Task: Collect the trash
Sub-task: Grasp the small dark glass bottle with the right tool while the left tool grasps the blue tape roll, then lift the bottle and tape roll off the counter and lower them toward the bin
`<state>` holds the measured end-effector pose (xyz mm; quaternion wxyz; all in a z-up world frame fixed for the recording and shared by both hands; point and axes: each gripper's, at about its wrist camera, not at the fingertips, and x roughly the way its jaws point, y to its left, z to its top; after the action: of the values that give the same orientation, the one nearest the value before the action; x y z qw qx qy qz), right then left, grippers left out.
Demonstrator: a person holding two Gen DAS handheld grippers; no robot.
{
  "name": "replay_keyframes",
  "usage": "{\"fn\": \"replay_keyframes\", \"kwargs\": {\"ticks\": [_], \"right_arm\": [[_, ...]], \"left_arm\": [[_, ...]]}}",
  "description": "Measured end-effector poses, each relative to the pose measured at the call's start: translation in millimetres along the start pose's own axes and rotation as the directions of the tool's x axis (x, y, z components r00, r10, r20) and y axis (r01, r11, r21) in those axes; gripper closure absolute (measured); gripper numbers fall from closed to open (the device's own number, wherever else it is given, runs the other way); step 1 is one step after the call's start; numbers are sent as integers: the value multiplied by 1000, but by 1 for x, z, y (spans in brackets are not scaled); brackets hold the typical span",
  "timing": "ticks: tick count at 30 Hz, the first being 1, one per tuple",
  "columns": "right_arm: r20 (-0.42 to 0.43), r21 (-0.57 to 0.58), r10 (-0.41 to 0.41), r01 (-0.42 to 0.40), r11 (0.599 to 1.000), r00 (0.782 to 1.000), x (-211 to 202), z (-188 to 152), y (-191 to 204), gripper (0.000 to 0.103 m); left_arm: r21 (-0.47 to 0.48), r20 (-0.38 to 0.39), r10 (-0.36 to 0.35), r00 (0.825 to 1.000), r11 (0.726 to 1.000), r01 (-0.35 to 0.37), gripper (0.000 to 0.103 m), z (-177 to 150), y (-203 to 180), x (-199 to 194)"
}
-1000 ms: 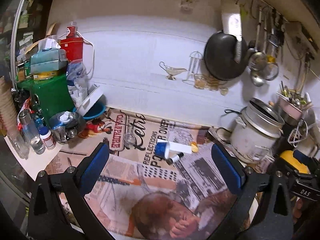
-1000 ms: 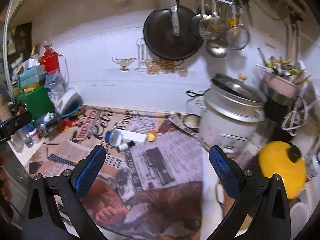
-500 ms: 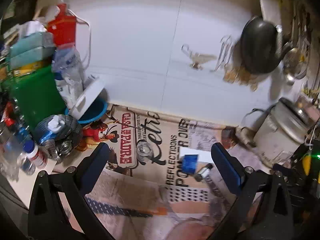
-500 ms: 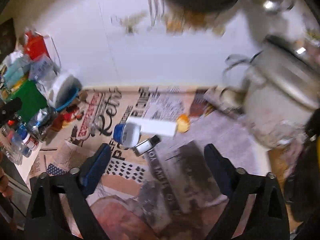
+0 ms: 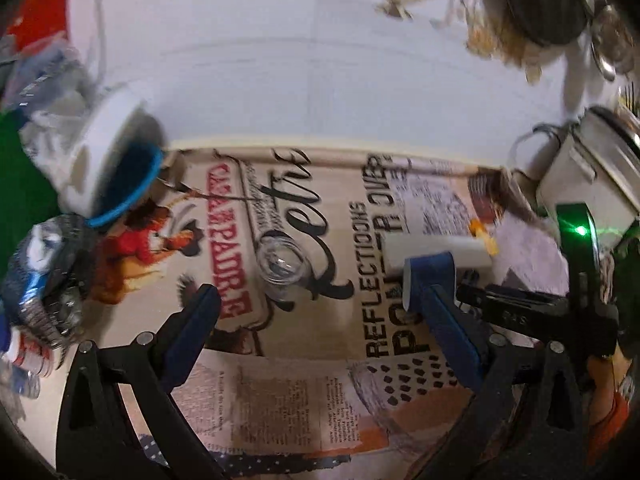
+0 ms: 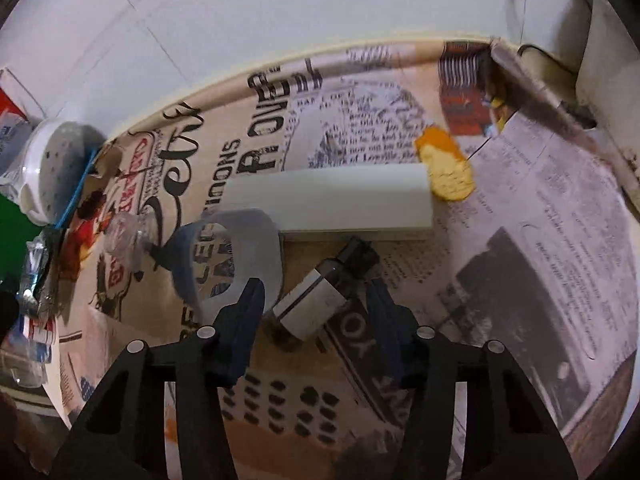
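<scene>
Trash litters the newspaper-covered desk (image 6: 560,240): a small silver-and-black cartridge (image 6: 320,296) lies between the right gripper (image 6: 316,316) fingers (image 6: 244,320), which have just been closing and flank it without yet pressing. The cartridge lies askew to the fingers and could swivel or squirt out as they shut, nudging the blue tape roll (image 6: 236,256) touching the left finger and the white box (image 6: 332,204) just behind. The left gripper (image 5: 324,336) hangs wide apart near a clear jar (image 5: 285,262); crowding the right gripper could cause a clash.
</scene>
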<state>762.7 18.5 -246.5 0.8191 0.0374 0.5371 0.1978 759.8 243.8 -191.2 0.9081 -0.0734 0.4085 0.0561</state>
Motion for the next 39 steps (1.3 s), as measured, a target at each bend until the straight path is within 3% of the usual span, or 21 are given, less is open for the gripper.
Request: {"fn": "replay_keyframes", "kwargs": {"ticks": [2, 5, 8, 15, 23, 25, 27, 33, 39], "right_arm": [[-13, 3, -18, 18, 1000, 1000, 8, -1, 0, 57], [-47, 39, 13, -11, 999, 999, 16, -8, -7, 69], [-47, 20, -7, 8, 1000, 999, 14, -13, -8, 77], [-27, 3, -48, 48, 999, 998, -1, -21, -25, 77], [18, 64, -46, 45, 997, 999, -31, -26, -54, 77], [34, 77, -36, 34, 996, 999, -38, -27, -59, 77], [47, 75, -31, 27, 997, 998, -44, -28, -61, 77], [94, 40, -9, 5, 999, 996, -74, -36, -64, 77], [158, -29, 35, -31, 999, 987, -119, -49, -70, 77]], "left_arm": [[11, -24, -29, 999, 1000, 30, 6, 1, -6, 12], [25, -50, -75, 996, 997, 77, 11, 6, -16, 26], [44, -67, -115, 991, 992, 118, 11, 10, -30, 38], [68, -115, -205, 972, 975, 213, 14, 16, -64, 69], [56, -213, -202, 956, 974, 218, 45, 11, -83, 110], [34, -230, -204, 951, 975, 218, 48, 9, -84, 113], [17, -227, -206, 952, 976, 216, 60, 5, -85, 111], [37, -174, -149, 973, 987, 157, 60, -2, -95, 81], [33, -81, -96, 992, 995, 99, 60, -11, -117, 16]]}}
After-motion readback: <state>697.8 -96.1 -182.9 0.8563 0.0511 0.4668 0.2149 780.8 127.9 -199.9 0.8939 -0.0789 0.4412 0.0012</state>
